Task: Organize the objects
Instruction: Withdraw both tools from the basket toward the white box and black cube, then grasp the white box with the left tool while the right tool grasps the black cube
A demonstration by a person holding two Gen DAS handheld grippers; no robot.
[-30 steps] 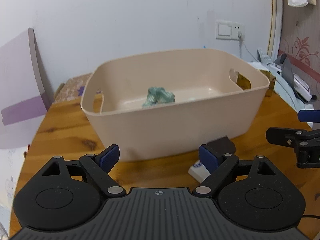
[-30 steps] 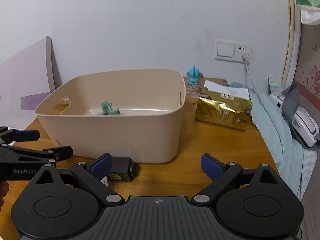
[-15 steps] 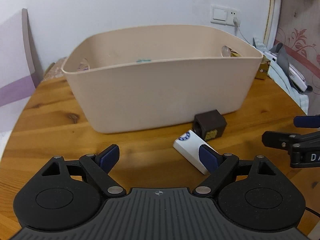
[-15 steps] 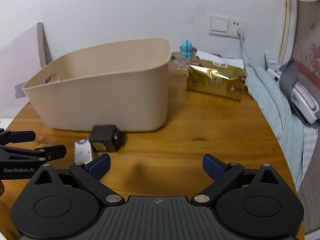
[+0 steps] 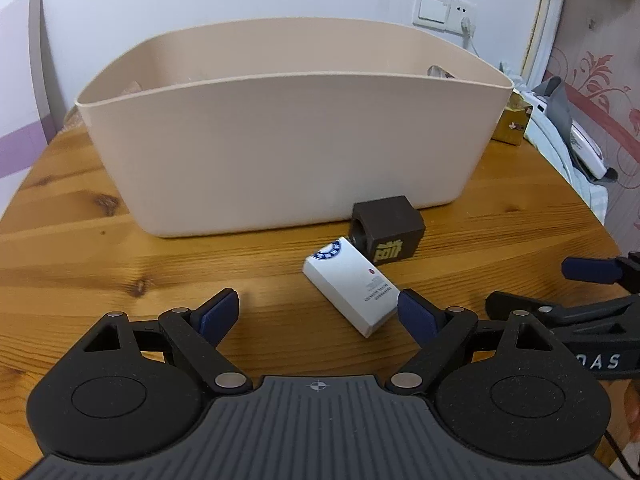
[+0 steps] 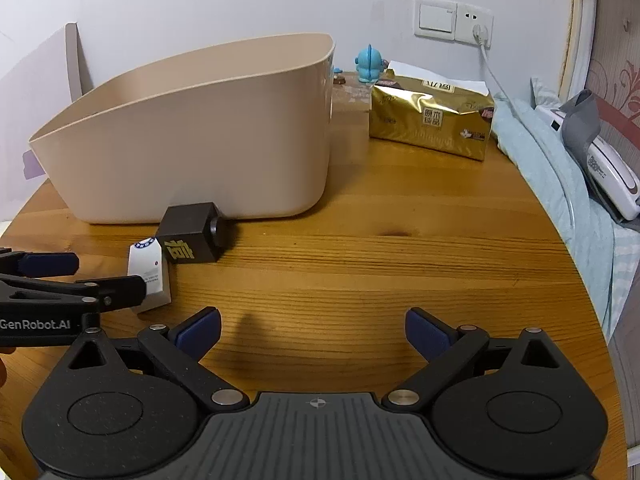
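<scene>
A beige plastic bin (image 5: 288, 144) (image 6: 192, 144) stands on the round wooden table (image 5: 120, 256); its inside is hidden from this low angle. In front of it lie a small white box (image 5: 349, 285) (image 6: 147, 268) and a dark brown cube (image 5: 387, 232) (image 6: 190, 238), touching each other. My left gripper (image 5: 318, 308) is open just above the table, and the white box's near corner sits by its right fingertip. My right gripper (image 6: 312, 330) is open over bare wood, to the right of both objects, with nothing between its fingers.
A gold tissue pack (image 6: 432, 120) and a small blue figurine (image 6: 370, 64) sit behind the bin on the right. A light blue cloth (image 6: 560, 176) and a white device (image 6: 604, 168) lie beyond the table's right edge. A wall socket (image 6: 454, 18) has a cable plugged in.
Both grippers have sunk toward the table and tipped down. The bin's inside with its green item has dropped out of sight, and the white box and brown cube have come into full view.
</scene>
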